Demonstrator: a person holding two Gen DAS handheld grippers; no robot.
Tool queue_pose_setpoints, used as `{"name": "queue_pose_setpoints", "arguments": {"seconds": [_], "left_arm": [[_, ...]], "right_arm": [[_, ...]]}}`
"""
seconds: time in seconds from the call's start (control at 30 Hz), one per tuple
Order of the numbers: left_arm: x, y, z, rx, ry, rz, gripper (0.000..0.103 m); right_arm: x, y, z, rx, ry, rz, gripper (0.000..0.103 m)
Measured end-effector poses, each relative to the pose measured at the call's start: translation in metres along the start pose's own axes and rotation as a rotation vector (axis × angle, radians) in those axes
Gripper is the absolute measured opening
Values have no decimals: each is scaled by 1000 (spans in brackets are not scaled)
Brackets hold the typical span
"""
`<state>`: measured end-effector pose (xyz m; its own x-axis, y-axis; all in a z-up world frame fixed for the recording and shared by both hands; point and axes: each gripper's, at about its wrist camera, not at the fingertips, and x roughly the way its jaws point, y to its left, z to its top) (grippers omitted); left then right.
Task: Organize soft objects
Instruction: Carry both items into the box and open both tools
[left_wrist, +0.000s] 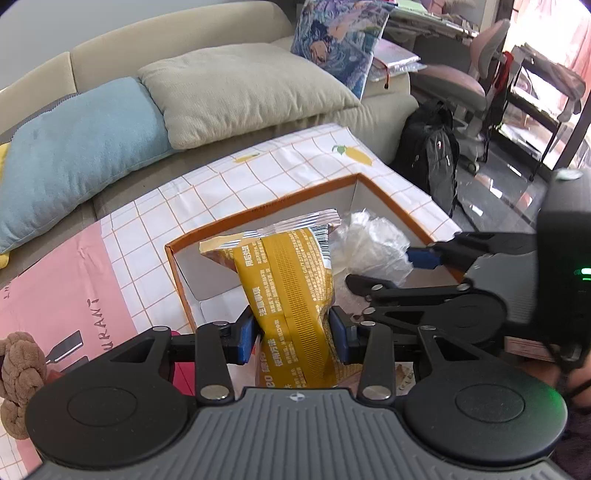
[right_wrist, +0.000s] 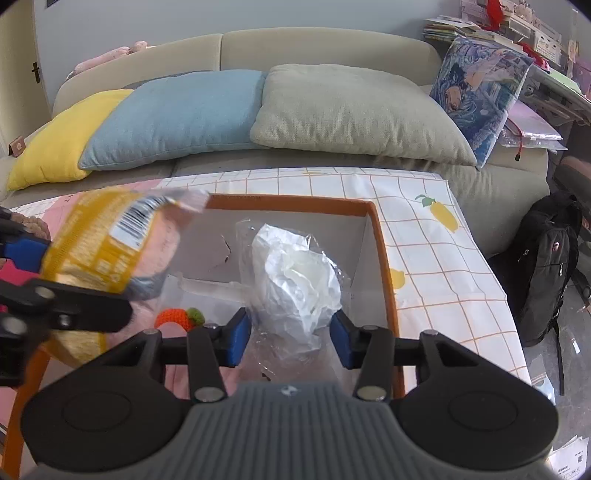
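My left gripper (left_wrist: 293, 334) is shut on a yellow snack packet (left_wrist: 288, 288) and holds it over the near edge of the orange-rimmed box (left_wrist: 258, 210). The packet (right_wrist: 107, 243) also shows at the left of the right wrist view. My right gripper (right_wrist: 290, 334) is shut on a clear plastic bag with crumpled white stuffing (right_wrist: 295, 277), held over the inside of the box (right_wrist: 384, 258). That bag (left_wrist: 373, 247) and the right gripper (left_wrist: 388, 273) show at the right of the left wrist view. A small orange crochet carrot (right_wrist: 177, 318) lies in the box.
The box sits on a table with a checked and pink cloth (left_wrist: 295, 162). A brown plush toy (left_wrist: 18, 369) lies at the table's left edge. A sofa with blue (right_wrist: 173, 114), beige (right_wrist: 351, 110) and yellow (right_wrist: 59, 147) cushions stands behind. A black backpack (right_wrist: 546, 266) is on the floor at right.
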<state>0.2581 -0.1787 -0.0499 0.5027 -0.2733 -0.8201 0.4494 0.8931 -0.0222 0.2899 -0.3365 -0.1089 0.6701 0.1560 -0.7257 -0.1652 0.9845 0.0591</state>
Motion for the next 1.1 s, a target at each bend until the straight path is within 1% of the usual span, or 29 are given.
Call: {"name": "queue_pose_setpoints", "arguments": {"seconds": [0.13, 0.17, 0.23, 0.37, 0.47, 0.5, 0.57, 0.6, 0.67, 0.87, 0.93, 1.0, 1.03, 1.1], "left_arm": [[6, 1, 2, 17, 8, 30, 47], [8, 2, 2, 17, 12, 32, 47], [11, 2, 3, 18, 26, 26, 47], [20, 0, 1, 20, 50, 17, 47], [26, -1, -1, 21, 66, 17, 47], [28, -2, -1, 22, 71, 19, 46], [34, -2, 0, 35, 75, 23, 41], [36, -3, 1, 45, 80, 29, 37], [37, -6, 2, 65, 73, 41, 36], [23, -8, 2, 58, 30, 17, 37], [15, -7, 1, 40, 17, 2, 43], [6, -8, 1, 30, -3, -6, 45], [1, -7, 0, 29, -14, -7, 45], [-11, -7, -2, 26, -39, -9, 45]], "right_arm": [[-10, 3, -3, -32, 2, -24, 51], [-13, 3, -4, -37, 0, -29, 56], [-22, 3, -9, -32, -10, -31, 60], [-31, -2, -15, 30, 3, -2, 60], [-34, -2, -19, 42, 13, -9, 60], [-35, -2, -20, 46, 17, -9, 60], [-36, -3, -21, 64, 24, -2, 60], [-36, -3, -22, 74, 28, 2, 60], [-39, -2, -24, 82, 32, 2, 60], [-48, 0, -28, 75, 33, -8, 60], [-51, 1, -28, 74, 35, -13, 60], [-53, 2, -27, 78, 37, -16, 66], [-56, 3, -28, 82, 33, -17, 70], [-61, 6, -28, 87, 24, -11, 71]]}}
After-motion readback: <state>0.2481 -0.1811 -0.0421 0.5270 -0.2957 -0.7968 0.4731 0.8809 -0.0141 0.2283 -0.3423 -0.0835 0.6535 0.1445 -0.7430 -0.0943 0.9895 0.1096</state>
